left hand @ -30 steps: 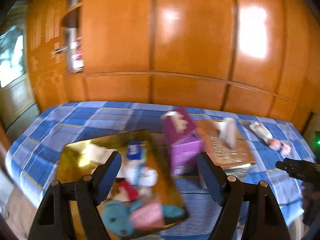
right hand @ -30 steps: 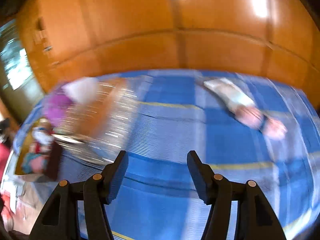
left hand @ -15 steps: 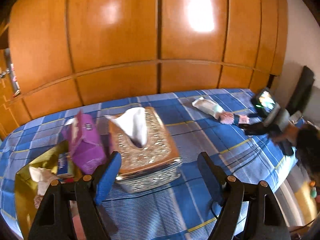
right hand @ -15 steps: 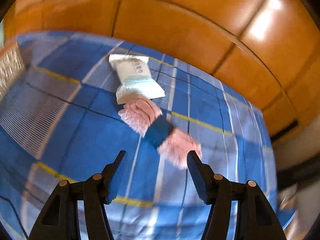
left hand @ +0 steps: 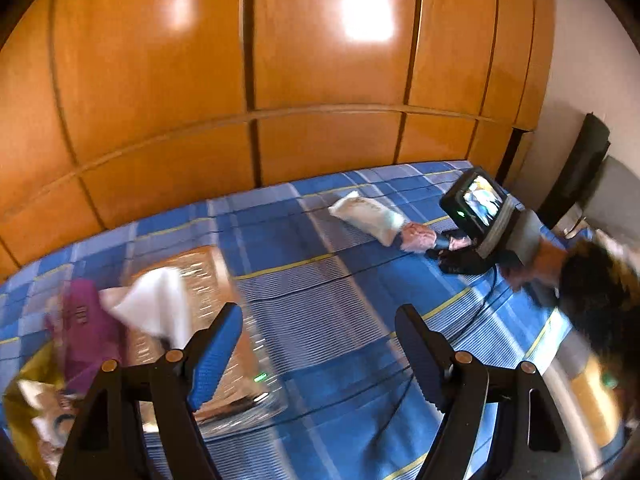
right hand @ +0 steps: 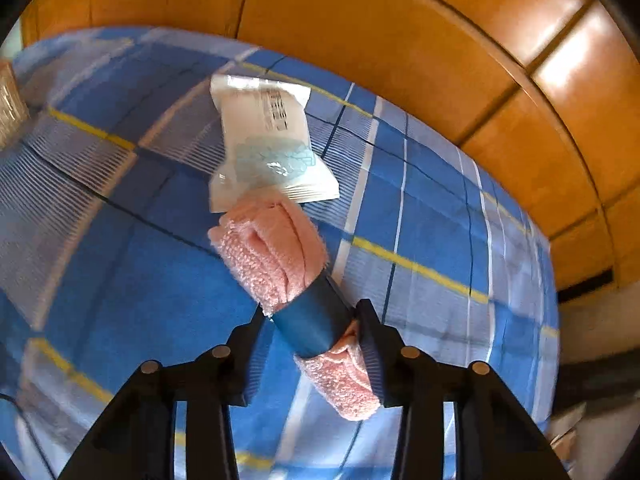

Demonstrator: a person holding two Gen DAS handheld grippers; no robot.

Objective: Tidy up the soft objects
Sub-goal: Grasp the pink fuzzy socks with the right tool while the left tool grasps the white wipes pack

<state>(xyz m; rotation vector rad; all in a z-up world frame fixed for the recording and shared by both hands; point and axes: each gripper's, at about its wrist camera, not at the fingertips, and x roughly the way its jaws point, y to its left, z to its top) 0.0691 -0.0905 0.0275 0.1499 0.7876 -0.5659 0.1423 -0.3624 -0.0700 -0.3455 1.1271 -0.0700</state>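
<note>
A pink towel roll [right hand: 276, 256] with a blue band [right hand: 308, 332] lies on the blue plaid bed cover [right hand: 120, 280]. My right gripper [right hand: 312, 320] straddles the band, its jaws closing, and both pads touch the roll. One end of the roll rests against a white soft packet [right hand: 268, 140]. In the left wrist view the same roll [left hand: 418, 236] and packet [left hand: 368, 216] lie far right, with the right gripper [left hand: 444, 250] on the roll. My left gripper [left hand: 320, 344] hangs open over the bed with nothing between its fingers.
A patterned tissue box [left hand: 208, 272] with a white tissue [left hand: 156, 308] sticking up sits at the left. Beside it are a purple box [left hand: 84, 328] and a gold tray [left hand: 32, 380] of small items. Wooden wardrobe doors [left hand: 320, 80] back the bed. A person's head [left hand: 592, 292] is at the right.
The left view swung right, from the gold tray to the tissue box and open bed. The right gripper came down over the pink roll and its jaws narrowed onto it.
</note>
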